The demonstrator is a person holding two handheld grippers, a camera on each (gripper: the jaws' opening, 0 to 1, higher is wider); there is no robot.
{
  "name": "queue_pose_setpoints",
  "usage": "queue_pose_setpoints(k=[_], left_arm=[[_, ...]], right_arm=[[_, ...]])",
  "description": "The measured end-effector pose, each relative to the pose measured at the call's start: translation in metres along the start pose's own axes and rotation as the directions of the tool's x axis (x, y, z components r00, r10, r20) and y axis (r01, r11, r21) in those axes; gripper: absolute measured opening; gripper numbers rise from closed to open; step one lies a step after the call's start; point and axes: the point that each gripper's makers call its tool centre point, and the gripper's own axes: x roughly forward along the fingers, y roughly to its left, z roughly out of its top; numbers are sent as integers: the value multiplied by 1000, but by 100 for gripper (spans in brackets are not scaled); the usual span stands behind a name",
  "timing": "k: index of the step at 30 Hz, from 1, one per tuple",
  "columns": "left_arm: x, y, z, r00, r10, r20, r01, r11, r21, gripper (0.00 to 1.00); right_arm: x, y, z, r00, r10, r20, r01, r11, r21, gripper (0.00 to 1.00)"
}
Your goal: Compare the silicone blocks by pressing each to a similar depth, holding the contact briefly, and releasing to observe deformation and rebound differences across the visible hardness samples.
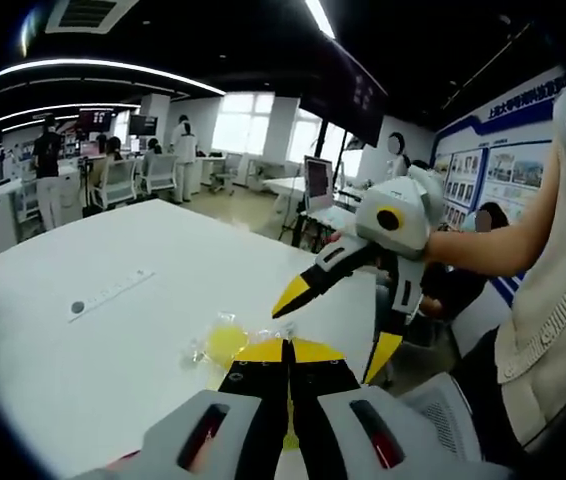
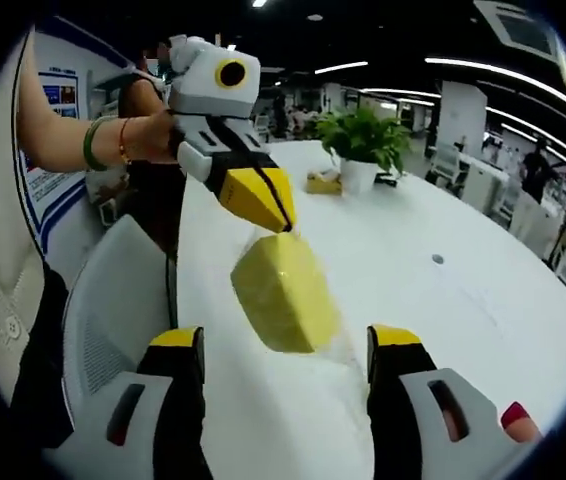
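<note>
The right gripper [image 2: 285, 350] is held wide apart near the yellow block [image 2: 283, 290], which could be tipped by the closed left gripper [image 2: 285, 228].

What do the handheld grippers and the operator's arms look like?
Left gripper and right gripper: white-grey bodies, black jaws with yellow tips, a yellow-ringed lens housing and red slots beside the jaws. The person wears a cream knit top, a green bangle and an orange band.

Yellow silicone block [image 2: 285, 290], white table [image 2: 443, 300], yellow-tipped black left tool [image 2: 288, 228]
</note>
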Motion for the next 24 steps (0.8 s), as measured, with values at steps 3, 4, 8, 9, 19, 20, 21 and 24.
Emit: queue_pose_setpoints(k=[3, 4, 8, 9, 19, 20, 21, 24], left_arm=[[0, 5, -2, 1000, 6, 3, -6, 1000, -10, 0], [-1, 7, -3, 1000, 10, 1, -10, 1000, -13, 0], [0, 14, -6, 1000, 22, -1, -22, 999, -26, 0], [0, 14, -6, 1000, 22, -1, -22, 999, -27, 0], [5, 37, -19, 998, 69, 1, -68, 996, -50, 0], [6, 40, -21, 997, 75, 4, -75, 996, -57, 0], [8, 43, -24, 997, 78, 4, -77, 995, -66, 0], [13, 52, -31, 996, 87, -1, -87, 993, -83, 0]], right_arm=[[-10, -1, -1, 999, -40, 30, 39, 999, 29, 64], [-14, -2, -1, 998, -55, 41, 53, 998, 36, 65], [-33, -8, 1, 987, -132, 94, 123, 988, 94, 67], [-37, -10, 1, 983, -152, 103, 140, 984, 108, 68], [-84, -17, -5, 926, -323, 197, 270, 929, 253, 75], [-89, -16, -6, 920, -333, 206, 273, 923, 271, 76], [-95, -14, -7, 916, -342, 210, 276, 916, 290, 75], [-108, -11, -11, 902, -380, 206, 307, 898, 315, 76]])
